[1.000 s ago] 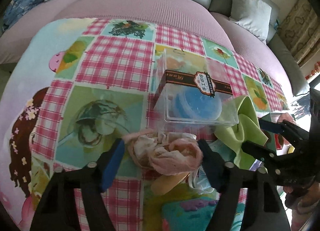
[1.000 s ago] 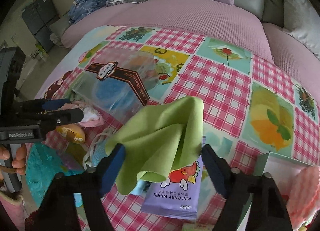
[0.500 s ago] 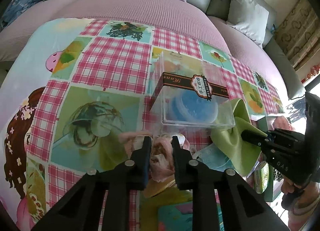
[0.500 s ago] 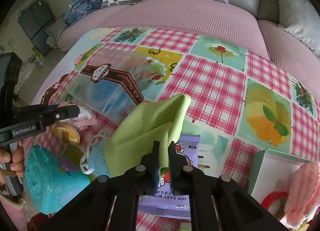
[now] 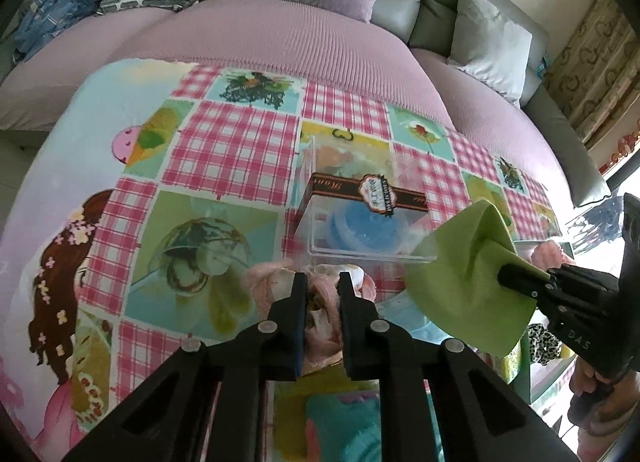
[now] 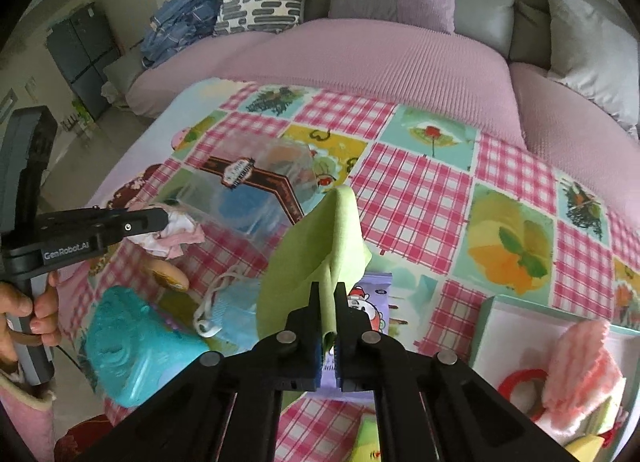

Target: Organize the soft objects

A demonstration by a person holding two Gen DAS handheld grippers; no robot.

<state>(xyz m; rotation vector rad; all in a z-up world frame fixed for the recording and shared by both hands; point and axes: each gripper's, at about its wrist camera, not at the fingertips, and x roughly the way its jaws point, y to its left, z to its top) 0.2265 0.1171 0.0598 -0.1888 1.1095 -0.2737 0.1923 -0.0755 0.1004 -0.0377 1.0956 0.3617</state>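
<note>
My left gripper (image 5: 322, 282) is shut on a crumpled pink-and-white cloth (image 5: 268, 282), held just in front of a clear plastic box (image 5: 366, 222) with a blue object inside. The cloth also shows in the right wrist view (image 6: 176, 236). My right gripper (image 6: 329, 290) is shut on a green cloth (image 6: 320, 250), lifted above the patterned tablecloth; it also shows in the left wrist view (image 5: 464, 282) at the right.
A purple baby-wipes pack (image 6: 370, 302), a blue face mask (image 6: 234, 314), a teal toy (image 6: 132, 350) and a small brown item (image 6: 170, 276) lie near the front. A white tray (image 6: 516, 326) holds a pink fluffy cloth (image 6: 580, 370). A pink sofa (image 6: 380, 58) lies behind.
Both grippers went from open to shut: the left closed on the pink cloth, the right closed on the green cloth and lifted it off the wipes pack.
</note>
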